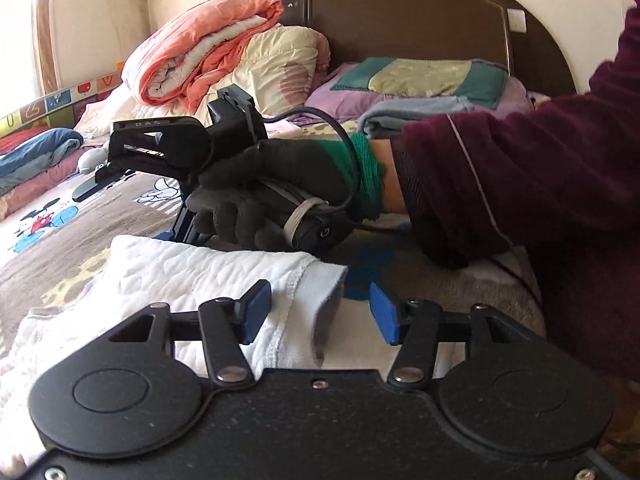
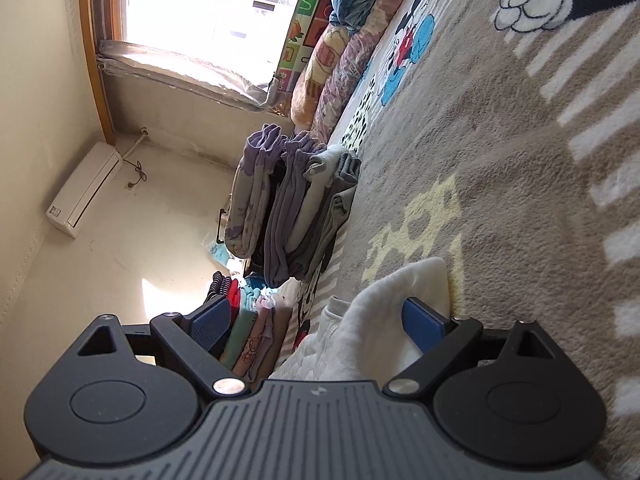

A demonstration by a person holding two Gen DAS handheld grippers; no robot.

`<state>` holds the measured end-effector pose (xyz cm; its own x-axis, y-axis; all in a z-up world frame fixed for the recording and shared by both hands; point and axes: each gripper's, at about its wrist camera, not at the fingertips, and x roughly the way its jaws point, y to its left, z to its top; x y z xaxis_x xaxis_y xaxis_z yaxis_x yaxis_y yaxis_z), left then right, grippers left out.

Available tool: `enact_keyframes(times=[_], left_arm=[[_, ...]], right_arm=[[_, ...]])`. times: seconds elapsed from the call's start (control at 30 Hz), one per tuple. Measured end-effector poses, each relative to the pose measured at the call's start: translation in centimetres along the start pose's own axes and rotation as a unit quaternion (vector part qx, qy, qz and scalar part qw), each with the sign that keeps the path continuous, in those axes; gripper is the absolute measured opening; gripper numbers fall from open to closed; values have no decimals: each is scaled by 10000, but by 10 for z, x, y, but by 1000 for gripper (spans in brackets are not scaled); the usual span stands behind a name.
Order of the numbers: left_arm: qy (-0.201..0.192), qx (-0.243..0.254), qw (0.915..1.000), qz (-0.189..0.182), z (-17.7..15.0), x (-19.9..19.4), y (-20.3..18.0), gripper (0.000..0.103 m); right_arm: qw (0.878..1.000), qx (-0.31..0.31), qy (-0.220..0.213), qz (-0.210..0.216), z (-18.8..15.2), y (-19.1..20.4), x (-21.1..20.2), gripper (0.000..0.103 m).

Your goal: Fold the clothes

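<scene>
Lying on the fleecy blanket (image 2: 500,160), the quilted white garment (image 1: 192,276) sits between both grippers' wide-spread fingers (image 1: 256,312).

You are working in a bedroom of a home. You stand at a bed with a dark brown curved headboard (image 1: 420,20), and the bed is covered by a grey-brown fleece blanket (image 2: 500,160) with cartoon mice printed on it. At the head end lie a rolled orange quilt (image 1: 200,48) and a purple patchwork pillow (image 1: 420,80). Along the far edge of the bed you see stacks of folded clothes (image 2: 296,208). Behind them is a window with a wooden frame (image 2: 92,48), and an air conditioner (image 2: 84,188) hangs on the plain cream wall.
</scene>
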<state>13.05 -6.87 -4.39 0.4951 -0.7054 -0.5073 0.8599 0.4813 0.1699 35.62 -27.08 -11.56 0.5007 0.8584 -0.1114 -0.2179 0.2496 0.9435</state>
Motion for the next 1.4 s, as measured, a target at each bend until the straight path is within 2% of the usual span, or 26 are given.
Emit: enact_keyframes(times=[0.03, 0.07, 0.1, 0.17, 0.2, 0.27, 0.4, 0.7, 0.9, 0.97, 1.03, 1.07, 1.1, 1.13, 1.2, 1.27, 1.33, 1.4], left_arm=[[69, 117, 9998, 171, -1, 5, -2, 54], [175, 154, 9992, 340, -3, 11, -2, 46], [263, 205, 9983, 482, -4, 15, -2, 25], [290, 436, 9975, 471, -4, 12, -4, 12], [291, 567, 9971, 424, -4, 9, -4, 9], [364, 811, 9957, 273, -5, 1, -4, 8], [533, 947, 9938, 253, -13, 7, -5, 7], [582, 773, 9952, 147, -14, 9, -3, 7], [528, 614, 9966, 158, -15, 10, -1, 13], [499, 541, 9972, 127, -15, 8, 1, 16], [472, 460, 9978, 78, -14, 4, 4, 23], [419, 380, 9984, 13, -12, -1, 6, 32], [342, 304, 9989, -65, -11, -7, 9, 47], [256, 216, 9994, -133, -10, -13, 12, 51], [27, -47, 9998, -181, -7, -25, 22, 51], [-230, -423, 9988, -40, -7, -36, 33, 51], [-401, -822, 9956, 214, -8, -41, 45, 49], [-442, -1266, 9892, 591, -10, -41, 55, 49]], right_arm=[[10000, -11, 6, -8, 0, 0, 0, 92], [10000, -18, 8, -14, 0, 0, 1, 92], [10000, -25, 10, -21, -1, 1, 1, 92], [10000, -23, 16, -21, 0, 1, 1, 92], [10000, -17, 17, -18, 0, 1, 1, 92], [10000, -11, 16, -19, 1, 1, 1, 92], [10000, -2, 2, -23, 1, 0, 1, 92], [9999, -88, -86, -57, 0, 3, 1, 92], [9952, -776, -263, -539, -5, 31, -21, 92], [9898, -1130, -405, -767, -10, 45, -37, 91], [9827, -1497, -488, -973, -19, 58, -53, 84], [9781, -1710, -496, -1082, -27, 66, -62, 78], [9725, -1940, -491, -1192, -36, 74, -69, 72], [9661, -2179, -483, -1301, -45, 82, -75, 70], [9503, -2692, -518, -1474, -66, 102, -87, 66], [9371, -3090, -551, -1525, -87, 118, -98, 63], [9218, -3488, -557, -1596, -111, 130, -107, 60], [9051, -3866, -510, -1695, -134, 139, -113, 51]])
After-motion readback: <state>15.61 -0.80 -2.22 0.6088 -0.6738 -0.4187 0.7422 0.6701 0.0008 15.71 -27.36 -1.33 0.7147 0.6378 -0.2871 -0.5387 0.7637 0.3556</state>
